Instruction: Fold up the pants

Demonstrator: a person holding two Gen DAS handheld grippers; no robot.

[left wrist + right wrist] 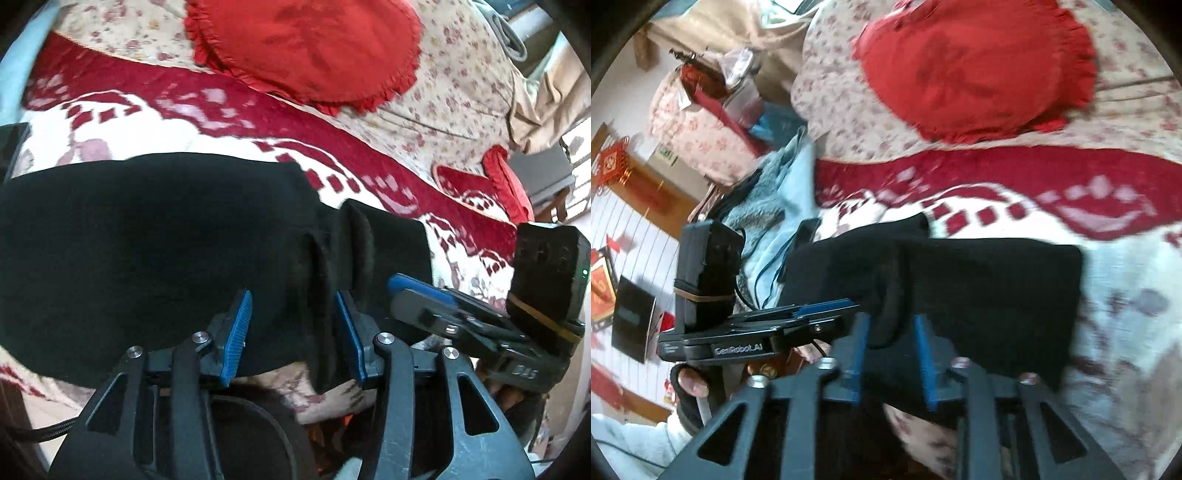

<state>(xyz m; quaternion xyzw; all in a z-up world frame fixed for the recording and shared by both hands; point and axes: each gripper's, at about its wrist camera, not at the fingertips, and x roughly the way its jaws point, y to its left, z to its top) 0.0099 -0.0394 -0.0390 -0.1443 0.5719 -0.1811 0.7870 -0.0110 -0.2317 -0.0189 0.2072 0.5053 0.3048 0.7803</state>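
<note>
Black pants (147, 251) lie folded on a red and white patterned bedspread (229, 122); they also show in the right wrist view (990, 288). My left gripper (293, 332) is open, its blue pads (236, 332) on either side of a raised fold of the black cloth at the pants' near edge. My right gripper (892, 347) is open, its blue pads (925, 354) straddling a raised fold of the pants. The right gripper (402, 286) shows beside the left one in the left wrist view, and the left gripper (827, 308) shows in the right wrist view.
A red frilled cushion (306, 48) lies on a floral pillow (454, 85) behind the pants. A second red cushion (502, 184) sits at the right. A light blue blanket (783, 192) and clutter lie at the bed's left side.
</note>
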